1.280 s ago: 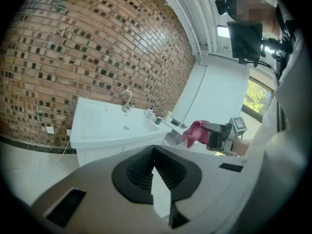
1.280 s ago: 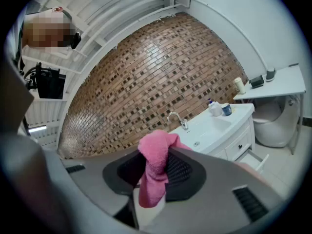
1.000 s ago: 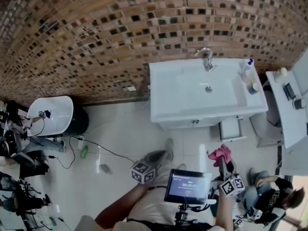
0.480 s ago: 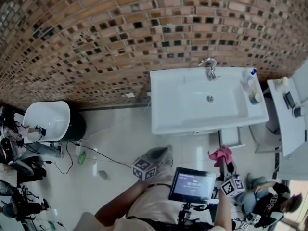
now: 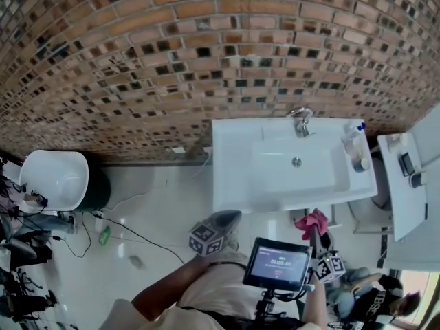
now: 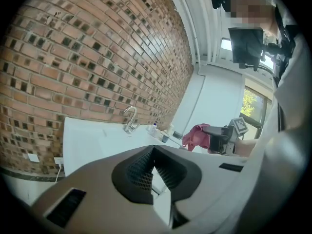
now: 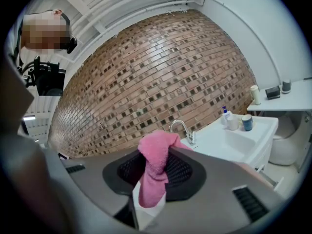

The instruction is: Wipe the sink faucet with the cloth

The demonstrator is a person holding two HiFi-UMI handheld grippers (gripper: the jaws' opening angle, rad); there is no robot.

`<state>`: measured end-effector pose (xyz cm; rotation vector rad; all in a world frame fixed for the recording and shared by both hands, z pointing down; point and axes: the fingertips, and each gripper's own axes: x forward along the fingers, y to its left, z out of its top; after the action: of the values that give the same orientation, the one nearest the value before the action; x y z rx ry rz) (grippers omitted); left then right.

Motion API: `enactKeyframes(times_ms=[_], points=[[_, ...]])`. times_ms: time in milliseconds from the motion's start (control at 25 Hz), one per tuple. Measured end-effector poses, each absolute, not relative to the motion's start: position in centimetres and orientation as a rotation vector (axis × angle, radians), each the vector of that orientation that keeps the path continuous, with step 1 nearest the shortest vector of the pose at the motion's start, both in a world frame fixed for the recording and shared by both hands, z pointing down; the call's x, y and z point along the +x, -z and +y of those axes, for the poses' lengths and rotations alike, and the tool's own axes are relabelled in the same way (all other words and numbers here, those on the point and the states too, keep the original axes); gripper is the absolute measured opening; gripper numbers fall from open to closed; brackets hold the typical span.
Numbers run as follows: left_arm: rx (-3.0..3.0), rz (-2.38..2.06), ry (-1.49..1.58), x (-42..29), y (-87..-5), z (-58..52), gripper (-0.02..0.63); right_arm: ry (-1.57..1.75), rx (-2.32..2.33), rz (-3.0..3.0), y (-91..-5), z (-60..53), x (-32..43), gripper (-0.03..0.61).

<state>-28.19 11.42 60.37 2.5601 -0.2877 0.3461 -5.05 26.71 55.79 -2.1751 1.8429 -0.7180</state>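
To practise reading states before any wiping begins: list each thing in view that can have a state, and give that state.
left gripper: shut, empty
right gripper: shut on the pink cloth
pink cloth: bunched, hanging from the jaws
faucet: no water seen running
sink: basin empty
tablet screen: lit

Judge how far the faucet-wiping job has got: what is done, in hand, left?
Done: the pink cloth is clamped in the right gripper. In hand: the approach; that gripper and the shut, empty left gripper hang short of the sink. Left: all wiping; the faucet is untouched.
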Motion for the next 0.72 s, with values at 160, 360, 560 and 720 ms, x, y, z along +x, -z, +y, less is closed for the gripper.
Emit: enactKeyframes(times_ms=[160, 360, 560, 720], points=[[2.565, -0.25, -0.337, -28.0, -60.4, 9.0, 0.0, 0.702, -2.183, 1.845, -56.4, 24.4, -5.2, 0.12], [2.564, -0.206, -0.315, -27.1, -60.4, 6.6, 0.0, 0.68, -2.239, 1.807, -56.7, 23.1, -5.0, 0.12], [2.552, -0.171, -0.301, -25.6, -60.5, 5.7, 0.0, 0.693, -2.284, 1.753, -57.0, 23.4, -4.5, 0.12], [2.556, -0.173, -0.3, -24.2, -60.4, 4.9, 0.0, 0.709, -2.297, 1.728, -56.8, 23.5, -3.2, 0.12]])
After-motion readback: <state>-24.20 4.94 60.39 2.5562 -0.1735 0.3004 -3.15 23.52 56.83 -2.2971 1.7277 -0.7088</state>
